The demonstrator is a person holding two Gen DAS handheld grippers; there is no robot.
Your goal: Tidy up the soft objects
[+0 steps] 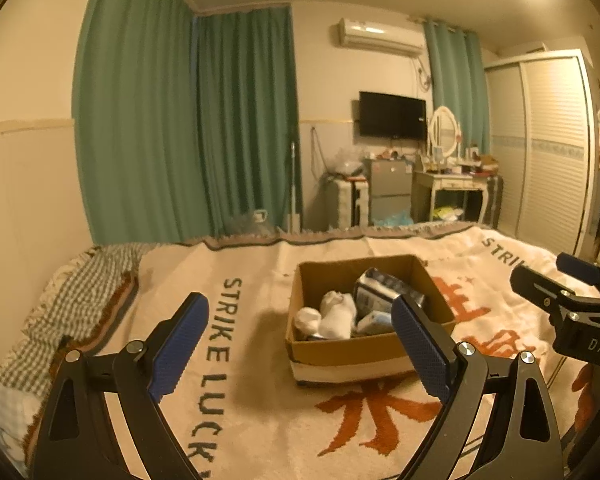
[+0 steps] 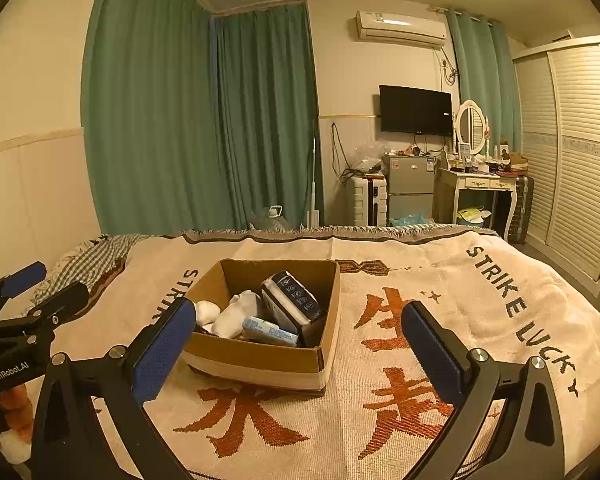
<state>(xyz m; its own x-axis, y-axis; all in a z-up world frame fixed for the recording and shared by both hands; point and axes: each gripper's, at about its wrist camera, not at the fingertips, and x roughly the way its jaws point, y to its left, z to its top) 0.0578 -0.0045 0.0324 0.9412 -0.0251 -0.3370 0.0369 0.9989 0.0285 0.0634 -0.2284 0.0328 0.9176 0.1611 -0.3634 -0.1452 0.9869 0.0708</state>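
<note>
An open cardboard box (image 1: 340,350) (image 2: 260,356) sits on the bed's cream blanket. Inside lie white rolled socks (image 1: 334,314) (image 2: 236,314), a dark packet (image 1: 384,288) (image 2: 294,296) leaning on the wall, and a light blue packet (image 2: 270,330). My left gripper (image 1: 300,344) is open, its blue pads wide apart and short of the box, with nothing between them. To the right of the box, and level with it, my right gripper (image 2: 298,348) is open too and holds nothing. Each gripper shows in the other's view: the right gripper (image 1: 552,276) at the right edge, the left gripper (image 2: 44,286) at the left edge.
The blanket (image 2: 400,420) carries orange characters and dark lettering. A checked sheet (image 1: 72,300) lies at the bed's left edge. Beyond the foot stand green curtains (image 2: 188,128), a suitcase (image 2: 366,200), a small fridge (image 2: 410,188), a dressing table (image 2: 480,184) and a wardrobe (image 2: 580,152).
</note>
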